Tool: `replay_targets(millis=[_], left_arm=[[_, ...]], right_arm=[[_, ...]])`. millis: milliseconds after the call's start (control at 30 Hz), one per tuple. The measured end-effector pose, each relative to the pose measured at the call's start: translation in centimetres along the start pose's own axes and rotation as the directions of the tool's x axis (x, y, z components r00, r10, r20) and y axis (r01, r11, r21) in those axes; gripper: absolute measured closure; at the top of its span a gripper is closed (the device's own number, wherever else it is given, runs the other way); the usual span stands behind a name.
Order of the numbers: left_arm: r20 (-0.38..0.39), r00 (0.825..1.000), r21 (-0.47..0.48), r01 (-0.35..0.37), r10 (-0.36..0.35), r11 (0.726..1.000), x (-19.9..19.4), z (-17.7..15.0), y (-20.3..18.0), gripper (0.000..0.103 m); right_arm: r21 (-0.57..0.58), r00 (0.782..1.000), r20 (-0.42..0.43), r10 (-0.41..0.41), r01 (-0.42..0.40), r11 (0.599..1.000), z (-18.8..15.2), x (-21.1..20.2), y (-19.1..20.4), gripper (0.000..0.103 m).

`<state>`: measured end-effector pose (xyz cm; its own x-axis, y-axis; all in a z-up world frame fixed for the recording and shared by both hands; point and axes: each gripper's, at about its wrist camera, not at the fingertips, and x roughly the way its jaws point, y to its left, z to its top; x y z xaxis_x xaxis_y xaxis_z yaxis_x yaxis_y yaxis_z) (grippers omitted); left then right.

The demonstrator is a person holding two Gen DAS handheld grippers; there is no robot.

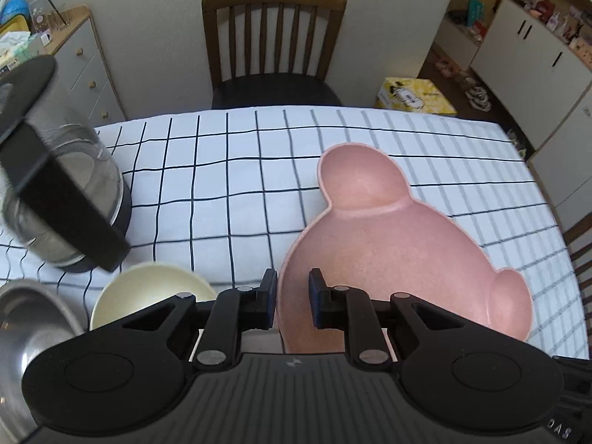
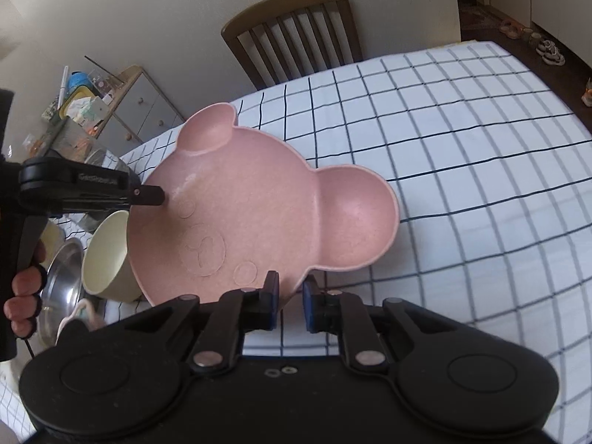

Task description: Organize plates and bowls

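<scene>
A pink bear-shaped plate [image 1: 388, 259] with two ear compartments is held tilted above the checked tablecloth. My left gripper [image 1: 292, 296] is shut on its rim, one finger inside and one outside. In the right wrist view the plate [image 2: 251, 214] is held up, and the left gripper's finger [image 2: 148, 195] clamps its left edge. My right gripper [image 2: 290, 303] straddles the plate's lower rim with its jaws narrowly apart; whether they touch it I cannot tell. A cream bowl [image 1: 151, 292] sits left of the plate, also in the right wrist view [image 2: 107, 255].
A glass kettle with black handle [image 1: 63, 192] stands at the table's left. A steel bowl [image 1: 26, 333] lies at the near left, also in the right wrist view [image 2: 63, 288]. A wooden chair [image 1: 273, 44] stands behind the table [image 1: 240, 166]. A cabinet [image 1: 85, 66] is at far left.
</scene>
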<state>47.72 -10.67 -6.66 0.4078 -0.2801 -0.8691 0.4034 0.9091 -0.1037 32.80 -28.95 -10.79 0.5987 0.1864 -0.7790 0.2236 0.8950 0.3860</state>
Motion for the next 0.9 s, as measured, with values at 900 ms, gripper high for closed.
replay_targets(millis=[900], left_arm=[[0.115,0.992,-0.077,0.066,-0.057,0.995,-21.1,-18.8,3.9,0.086]], right_arm=[[-0.191,0.996,0.034,0.079,-0.071,0.979,-9.4,-15.1,6.4,0.092]])
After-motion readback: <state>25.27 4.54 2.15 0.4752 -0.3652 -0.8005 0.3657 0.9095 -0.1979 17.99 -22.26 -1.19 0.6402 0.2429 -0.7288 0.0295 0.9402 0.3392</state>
